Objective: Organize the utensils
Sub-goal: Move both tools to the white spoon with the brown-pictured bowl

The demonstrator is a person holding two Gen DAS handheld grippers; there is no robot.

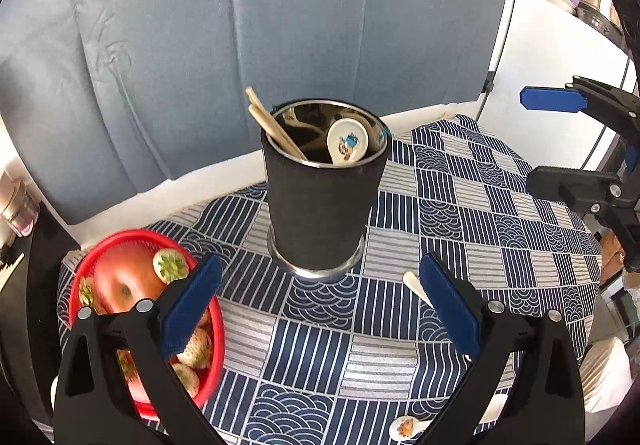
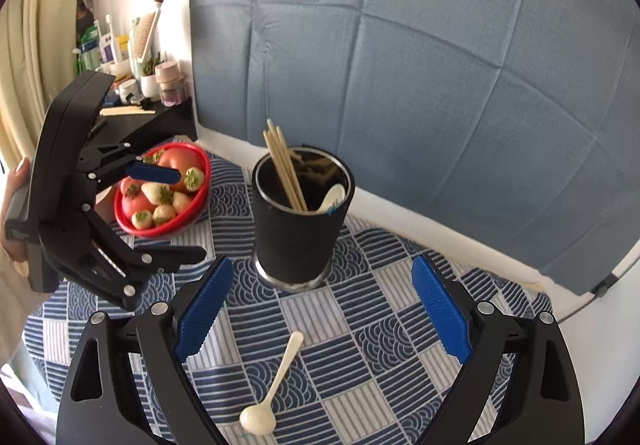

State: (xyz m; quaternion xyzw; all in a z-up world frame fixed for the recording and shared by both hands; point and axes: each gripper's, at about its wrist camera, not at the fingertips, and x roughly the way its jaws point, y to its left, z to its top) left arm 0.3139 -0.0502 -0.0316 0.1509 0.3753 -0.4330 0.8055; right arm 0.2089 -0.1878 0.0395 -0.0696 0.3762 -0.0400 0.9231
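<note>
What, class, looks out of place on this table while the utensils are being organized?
One white spoon lies loose on the checked tablecloth, in front of the black holder, which already holds chopsticks and another spoon. Nothing looks spilled or damaged.

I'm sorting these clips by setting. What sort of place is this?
Probably a lived-in home: a small table under a patterned tablecloth, a red fruit basket, and a shelf of toiletries by the wall.

No readable text anywhere; the spoon (image 1: 347,141) bears only a cartoon picture.
</note>
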